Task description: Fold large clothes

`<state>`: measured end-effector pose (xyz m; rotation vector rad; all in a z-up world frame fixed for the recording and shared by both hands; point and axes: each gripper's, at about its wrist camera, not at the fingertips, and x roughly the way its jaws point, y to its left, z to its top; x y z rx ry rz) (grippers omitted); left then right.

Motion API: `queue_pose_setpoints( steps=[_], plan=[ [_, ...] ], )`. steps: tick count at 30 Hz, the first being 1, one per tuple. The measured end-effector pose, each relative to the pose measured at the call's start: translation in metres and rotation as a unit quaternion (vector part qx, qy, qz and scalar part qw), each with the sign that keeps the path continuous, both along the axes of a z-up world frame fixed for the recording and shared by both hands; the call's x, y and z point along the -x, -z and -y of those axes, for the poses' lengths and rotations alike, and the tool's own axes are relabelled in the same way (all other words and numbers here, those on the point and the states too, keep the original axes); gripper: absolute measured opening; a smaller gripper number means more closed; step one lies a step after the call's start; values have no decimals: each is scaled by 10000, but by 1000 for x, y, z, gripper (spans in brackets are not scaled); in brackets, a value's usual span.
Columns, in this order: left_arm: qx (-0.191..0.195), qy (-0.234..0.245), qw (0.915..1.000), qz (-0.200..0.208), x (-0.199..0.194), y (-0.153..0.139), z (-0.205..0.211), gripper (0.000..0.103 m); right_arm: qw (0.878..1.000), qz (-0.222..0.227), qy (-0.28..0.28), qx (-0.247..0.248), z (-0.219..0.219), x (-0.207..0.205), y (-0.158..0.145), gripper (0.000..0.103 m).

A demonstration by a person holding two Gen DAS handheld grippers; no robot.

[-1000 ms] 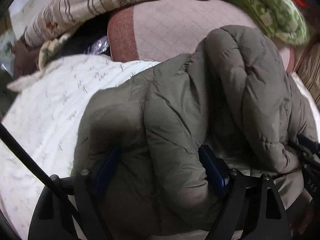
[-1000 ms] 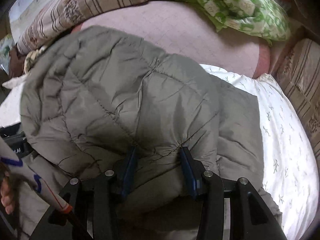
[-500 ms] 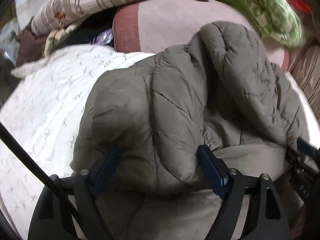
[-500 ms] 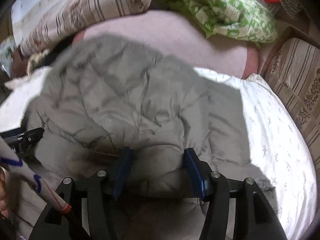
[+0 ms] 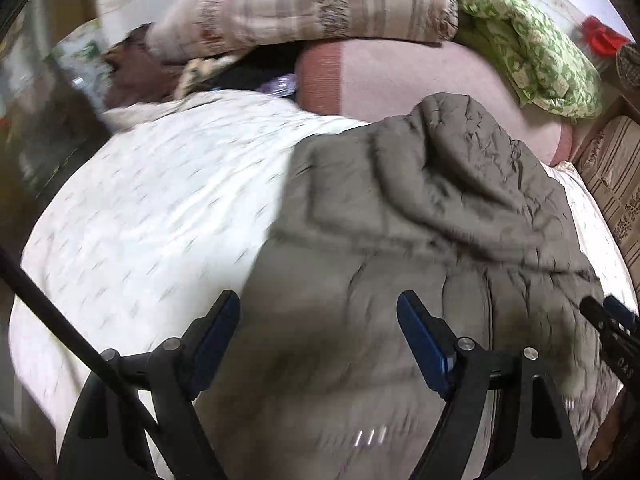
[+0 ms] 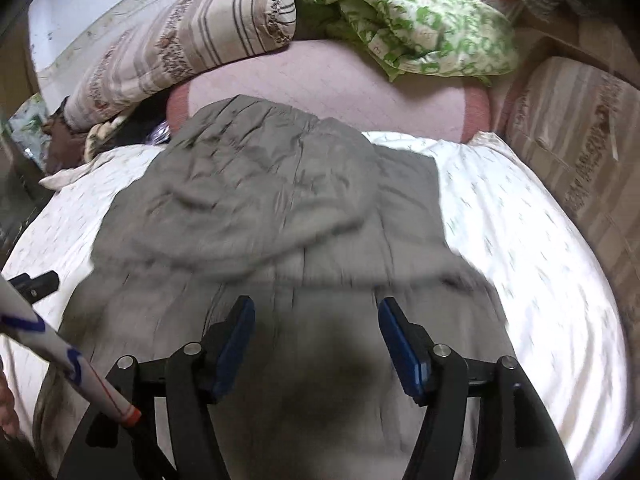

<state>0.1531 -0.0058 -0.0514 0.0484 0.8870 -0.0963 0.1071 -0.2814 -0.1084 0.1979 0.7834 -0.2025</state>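
Observation:
A grey-olive quilted puffer jacket (image 5: pixel 420 216) lies on a white patterned bedsheet (image 5: pixel 160 200), its far part folded back over the near part; it also shows in the right wrist view (image 6: pixel 264 200). My left gripper (image 5: pixel 318 328) is open and empty, held over the jacket's near left part. My right gripper (image 6: pixel 316 328) is open and empty, over the jacket's near middle. The right gripper's tip shows at the left wrist view's right edge (image 5: pixel 612 328).
A pink cushion (image 6: pixel 340 84) lies behind the jacket. A striped pillow (image 6: pixel 180 48) and a green-patterned quilt (image 6: pixel 420 28) are piled at the back. A striped cushion (image 6: pixel 580 152) stands at the right. Dark clutter (image 5: pixel 132 76) sits at the far left.
Both grippers were shut on jacket folds, then opened and let the jacket drop. Both pulled back and up, and the fold now rests flat on the bed.

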Motion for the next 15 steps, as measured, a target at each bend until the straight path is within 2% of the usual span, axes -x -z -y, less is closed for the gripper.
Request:
queue_pose_setpoints(
  steps=[6,10,15],
  plan=[
    [110,-548,9983,163,71,-2,-40,81,9996,-240,-33,-155,-27,76,11,72],
    [119,-609,9979,171,101,1,-47,81,9982,-331,-53,-490,-46,113,16,72],
    [101,-444,9989,51,128,4,-46,81,9990,-283,-40,-330,-59,137,10,72]
  ],
)
